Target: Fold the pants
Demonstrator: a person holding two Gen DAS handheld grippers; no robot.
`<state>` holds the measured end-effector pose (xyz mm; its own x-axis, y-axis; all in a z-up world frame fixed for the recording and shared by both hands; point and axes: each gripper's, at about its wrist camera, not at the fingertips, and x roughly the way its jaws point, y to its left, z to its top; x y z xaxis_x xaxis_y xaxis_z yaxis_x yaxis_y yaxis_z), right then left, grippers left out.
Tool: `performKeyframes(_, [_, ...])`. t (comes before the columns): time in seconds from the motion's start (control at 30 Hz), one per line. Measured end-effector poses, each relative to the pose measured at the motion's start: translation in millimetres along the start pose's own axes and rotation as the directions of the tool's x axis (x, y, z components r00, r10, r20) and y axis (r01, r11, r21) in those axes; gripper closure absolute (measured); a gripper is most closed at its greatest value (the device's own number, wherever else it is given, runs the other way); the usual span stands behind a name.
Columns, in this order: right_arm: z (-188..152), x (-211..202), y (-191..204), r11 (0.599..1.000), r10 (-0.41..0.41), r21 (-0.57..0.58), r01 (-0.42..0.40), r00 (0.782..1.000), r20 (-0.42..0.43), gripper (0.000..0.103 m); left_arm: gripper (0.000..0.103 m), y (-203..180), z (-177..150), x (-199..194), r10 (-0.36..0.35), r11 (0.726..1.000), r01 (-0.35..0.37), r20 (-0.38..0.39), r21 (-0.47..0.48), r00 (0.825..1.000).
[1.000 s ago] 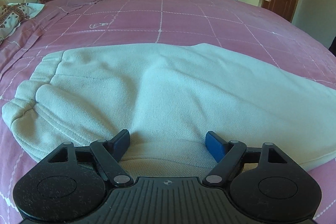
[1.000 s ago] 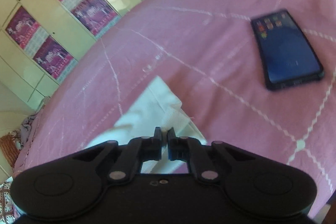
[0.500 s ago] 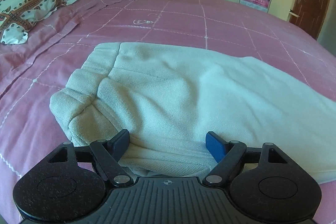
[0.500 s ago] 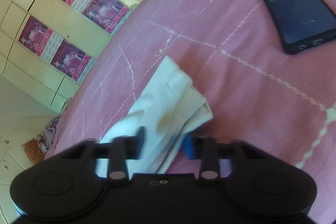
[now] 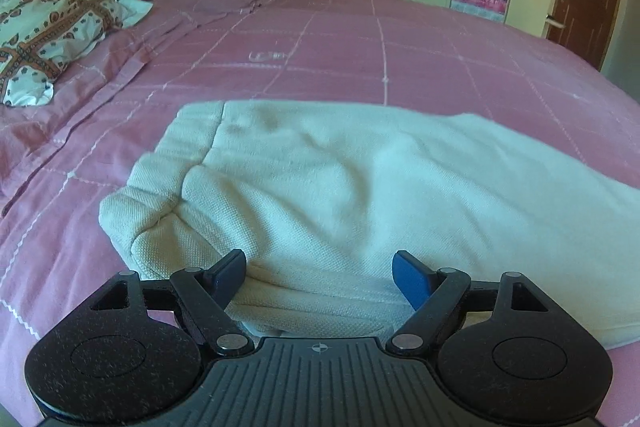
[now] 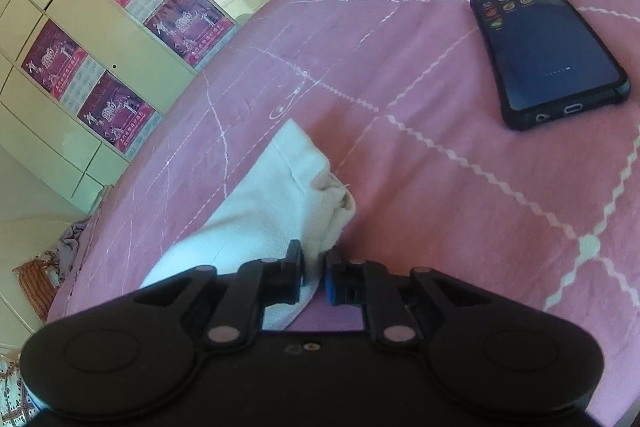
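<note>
The cream pants point(image 5: 360, 195) lie flat on the pink bedspread point(image 5: 360, 47), long axis running left to right: elastic waistband point(image 5: 160, 183) at the left end, the legs stretching off to the right. The left gripper point(image 5: 319, 269) hovers at their near edge, jaws wide apart and holding nothing. At the far right, the right gripper point(image 6: 313, 273) has the leg hem point(image 6: 308, 179) between jaws just opening, a smartphone point(image 6: 548, 51) lying beyond.
</note>
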<state>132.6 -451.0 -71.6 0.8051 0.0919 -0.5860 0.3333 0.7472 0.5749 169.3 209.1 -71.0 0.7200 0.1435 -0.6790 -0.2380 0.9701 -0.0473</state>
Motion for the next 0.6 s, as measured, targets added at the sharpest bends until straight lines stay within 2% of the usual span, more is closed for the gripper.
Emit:
performKeyframes(0.03, [1, 1, 3, 1.000, -0.009, -0.010, 0.009, 1.000, -0.005, 0.084, 0.023, 1, 1, -6, 0.001, 1.000, -0.001, 0.018, 0.001, 1.000])
performKeyframes(0.1, [3, 2, 11, 0.998, -0.040, -0.037, 0.040, 0.999, -0.011, 0.082, 0.023, 5, 5, -14, 0.019, 1.000, -0.019, 0.005, 0.002, 1.000])
performKeyframes(0.13, [3, 2, 11, 0.998, -0.040, -0.037, 0.040, 0.999, -0.011, 0.090, 0.023, 8, 5, -17, 0.020, 1.000, -0.020, -0.003, 0.002, 1.000])
performKeyframes(0.17, [2, 1, 23, 0.993, -0.084, -0.084, 0.083, 0.996, -0.009, 0.092, 0.023, 11, 5, -19, 0.023, 1.000, -0.023, -0.014, 0.002, 1.000])
performKeyframes(0.27, [1, 1, 47, 0.975, -0.162, -0.147, 0.164, 0.987, 0.022, 0.095, 0.023, 21, 2, -22, 0.025, 1.000, -0.025, -0.050, 0.005, 0.998])
performKeyframes(0.37, [-3, 0, 78, 0.955, -0.196, -0.216, 0.205, 0.979, 0.064, 0.096, 0.023, 33, -2, -24, 0.004, 1.000, -0.006, -0.055, -0.031, 0.999])
performKeyframes(0.47, [-9, -4, 125, 0.932, -0.162, -0.310, 0.187, 0.981, 0.105, 0.096, 0.023, 44, -6, -20, -0.021, 0.999, 0.018, -0.065, -0.050, 0.998])
performKeyframes(0.6, [-32, 1, 201, 0.895, -0.073, -0.433, 0.108, 0.993, 0.097, 0.096, 0.023, 55, -7, -17, -0.084, 0.995, 0.079, -0.084, -0.053, 0.993])
